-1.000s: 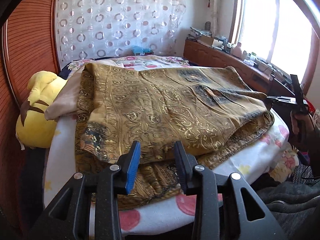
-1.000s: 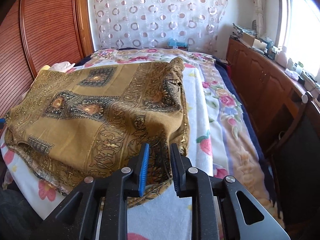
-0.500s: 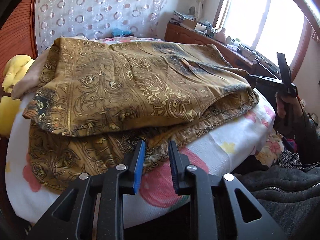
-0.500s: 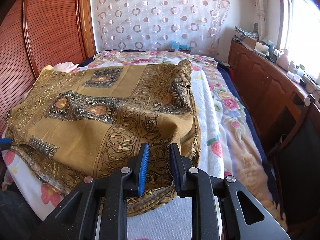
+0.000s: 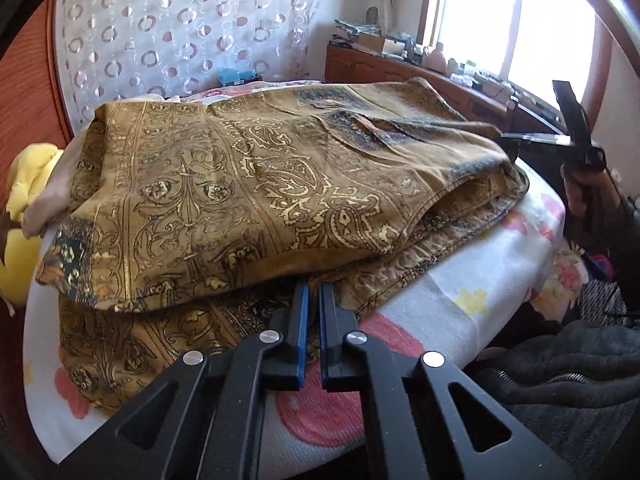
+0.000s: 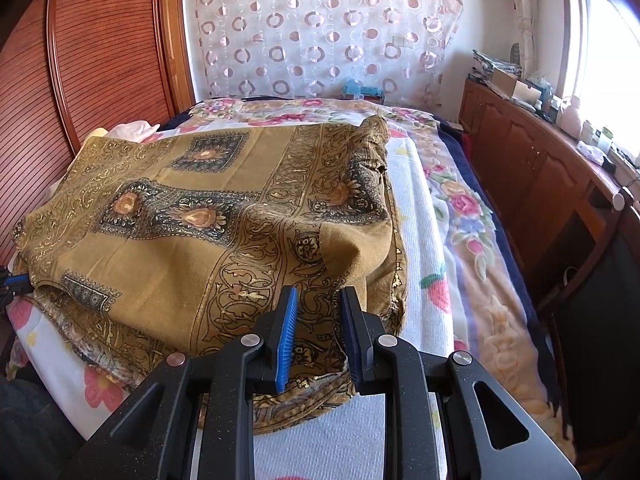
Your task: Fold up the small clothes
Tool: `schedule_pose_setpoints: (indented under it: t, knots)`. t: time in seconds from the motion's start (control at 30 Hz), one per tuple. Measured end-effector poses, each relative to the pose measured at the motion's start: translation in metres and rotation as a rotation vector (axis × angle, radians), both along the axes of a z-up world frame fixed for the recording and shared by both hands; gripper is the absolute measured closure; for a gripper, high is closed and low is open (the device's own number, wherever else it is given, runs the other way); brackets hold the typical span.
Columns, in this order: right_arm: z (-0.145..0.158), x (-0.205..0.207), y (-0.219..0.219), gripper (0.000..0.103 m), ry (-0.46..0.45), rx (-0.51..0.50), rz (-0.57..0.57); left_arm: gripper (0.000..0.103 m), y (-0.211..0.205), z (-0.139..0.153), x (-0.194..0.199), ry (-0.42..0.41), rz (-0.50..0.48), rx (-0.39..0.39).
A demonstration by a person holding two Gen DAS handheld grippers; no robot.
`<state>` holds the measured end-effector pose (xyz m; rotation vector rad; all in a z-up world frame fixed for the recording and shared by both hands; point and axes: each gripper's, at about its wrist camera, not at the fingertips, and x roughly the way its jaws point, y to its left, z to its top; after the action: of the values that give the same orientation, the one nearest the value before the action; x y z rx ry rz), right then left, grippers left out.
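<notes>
since the earlier frame the left gripper (image 5: 313, 300) has been lowered to the near edge of the gold patterned cloth garment (image 5: 256, 184), its jaws just pressed together; whether cloth is caught cannot be told. the garment's right corner is pinched by the right gripper (image 6: 318, 312), on the floral-sheeted bed (image 6: 420, 232).

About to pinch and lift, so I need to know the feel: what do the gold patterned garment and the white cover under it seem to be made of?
Gold patterned garment: thin woven cloth, probably cotton or a blend, matte with shiny gold print; it drapes and creases softly. White cover: looks like ribbed terry or knit, with fine raised rows and a floral print.
</notes>
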<state>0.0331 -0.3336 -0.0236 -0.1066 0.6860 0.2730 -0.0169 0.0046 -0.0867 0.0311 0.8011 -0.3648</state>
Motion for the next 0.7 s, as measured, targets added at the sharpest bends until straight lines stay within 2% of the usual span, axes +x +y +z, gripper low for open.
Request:
schedule_pose_setpoints:
  t: [0.17, 0.33, 0.4, 0.53, 0.7]
  knots:
    - [-0.003, 0.0, -0.005, 0.08, 0.006, 0.001, -0.008, 0.099, -0.002, 0.017, -0.02, -0.02, -0.036, -0.052]
    - [-0.001, -0.003, -0.006, 0.08, 0.002, 0.006, -0.012, 0.098, 0.01, 0.026, -0.024, 0.001, -0.004, -0.103]
    - [-0.001, -0.002, -0.006, 0.08, 0.003, 0.009, -0.014, 0.089, 0.015, 0.029, -0.022, 0.009, 0.015, -0.119]
    - [-0.002, -0.002, -0.004, 0.08, 0.005, 0.004, -0.01, 0.081, 0.028, 0.035, -0.022, -0.016, 0.053, -0.122]
    - [-0.001, -0.003, -0.005, 0.08, 0.002, 0.005, -0.006, 0.065, 0.043, 0.036, -0.017, -0.031, 0.11, -0.099]
